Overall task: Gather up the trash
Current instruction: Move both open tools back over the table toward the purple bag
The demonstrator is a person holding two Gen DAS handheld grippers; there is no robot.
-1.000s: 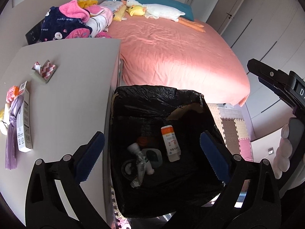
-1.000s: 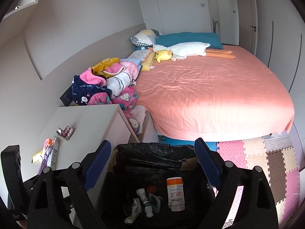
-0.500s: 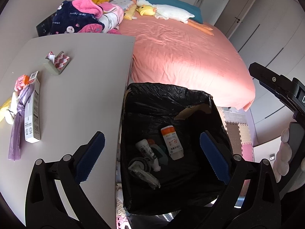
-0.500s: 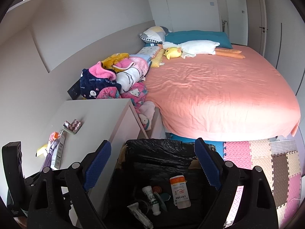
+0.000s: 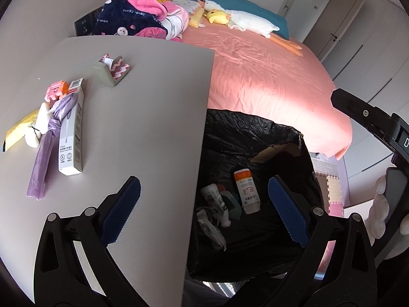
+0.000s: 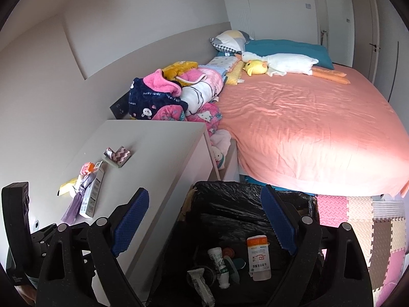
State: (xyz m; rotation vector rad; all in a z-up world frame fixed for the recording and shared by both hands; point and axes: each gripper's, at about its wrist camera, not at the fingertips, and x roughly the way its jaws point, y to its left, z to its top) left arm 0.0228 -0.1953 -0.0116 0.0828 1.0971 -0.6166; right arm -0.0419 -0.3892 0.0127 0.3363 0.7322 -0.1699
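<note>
A bin lined with a black bag (image 5: 255, 133) (image 6: 230, 199) stands beside the grey bedside table (image 5: 143, 107) (image 6: 158, 148). In it lie an orange-capped white bottle (image 5: 246, 190) (image 6: 258, 257), a white tube (image 5: 213, 199) (image 6: 217, 262) and a crumpled wrapper (image 5: 211, 230). On the table lie a white carton (image 5: 72, 133) (image 6: 92, 194), a purple bag (image 5: 51, 138), a pink box (image 5: 55, 90), a yellow wrapper (image 5: 18, 130) and a zigzag-patterned box (image 5: 115, 69) (image 6: 116, 154). My left gripper (image 5: 204, 204) is open and empty, straddling the table edge and bin. My right gripper (image 6: 204, 217) is open and empty above the bin.
A bed with a pink sheet (image 6: 306, 128) fills the right side, with pillows, a plush goose (image 6: 286, 62) and a pile of clothes (image 6: 173, 94) at its head. Coloured foam mats (image 6: 370, 217) cover the floor. Wardrobe doors (image 5: 345, 33) stand behind.
Both grippers have shifted left towards the table, so more of its top and the trash on it shows. Both stay open and empty.
</note>
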